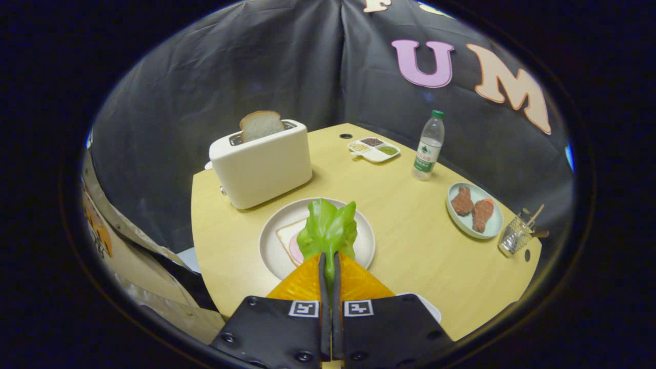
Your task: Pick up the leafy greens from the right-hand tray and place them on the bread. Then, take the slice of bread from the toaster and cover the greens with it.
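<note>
Fingers (330,262) pinch leafy greens (328,230) above bread (288,234)

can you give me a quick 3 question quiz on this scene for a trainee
1. True or false: the gripper is shut on the greens.
2. Where is the spare bread slice? A in the toaster; B on the blue plate; C beside the bottle.
3. Fill in: the greens hang over the ____ holding the bread.

Key: 1 true. 2 A. 3 plate.
</note>
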A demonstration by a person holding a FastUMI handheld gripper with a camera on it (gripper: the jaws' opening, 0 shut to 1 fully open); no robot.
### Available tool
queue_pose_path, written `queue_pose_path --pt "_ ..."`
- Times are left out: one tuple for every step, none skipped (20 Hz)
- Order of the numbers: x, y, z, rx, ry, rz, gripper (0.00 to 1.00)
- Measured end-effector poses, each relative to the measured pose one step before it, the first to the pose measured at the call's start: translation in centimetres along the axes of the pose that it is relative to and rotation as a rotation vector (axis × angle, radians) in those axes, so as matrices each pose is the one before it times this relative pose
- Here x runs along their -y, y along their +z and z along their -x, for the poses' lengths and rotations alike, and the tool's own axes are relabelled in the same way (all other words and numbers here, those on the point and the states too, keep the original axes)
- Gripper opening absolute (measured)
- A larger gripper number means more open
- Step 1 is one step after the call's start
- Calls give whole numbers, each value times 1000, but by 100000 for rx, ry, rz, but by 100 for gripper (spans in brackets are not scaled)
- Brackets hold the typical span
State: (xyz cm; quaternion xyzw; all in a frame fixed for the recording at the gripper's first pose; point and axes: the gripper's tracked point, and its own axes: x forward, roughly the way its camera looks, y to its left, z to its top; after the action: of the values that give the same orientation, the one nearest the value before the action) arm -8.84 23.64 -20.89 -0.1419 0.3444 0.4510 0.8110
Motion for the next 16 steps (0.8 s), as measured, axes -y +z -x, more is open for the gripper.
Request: queue_pose_path --pt "-561 431 -857 -317 1115 800 4" --pt "-459 260 -588 -452 891 411 4" --pt "-388 228 -734 -567 955 589 4" --pt "-607 290 -356 -802 1007 620 4" --pt "-413 120 -793 -809 1032 752 4" --pt "-293 148 -767 -1225 856 491 4" --pt "-429 -187 -879 -1747 1123 109 4" --pt "-250 14 -766 -1010 744 170 4" --pt "-223 -40 -740 -933 464 79 4" --pt "-310 -24 -724 -1087 763 -79 4" --pt "-216 -68 -683 -1181 495 -112 4" --pt "92 -231 -634 -1238 609 29 4" --pt "-65 -215 -542 -1451 558 56 4" --pt "-5 -296 -607 -1232 -103 258 4" --pt "177 -35 -420 -846 -375 97 4" --pt "28 -153 -645 -839 -92 -526 4"
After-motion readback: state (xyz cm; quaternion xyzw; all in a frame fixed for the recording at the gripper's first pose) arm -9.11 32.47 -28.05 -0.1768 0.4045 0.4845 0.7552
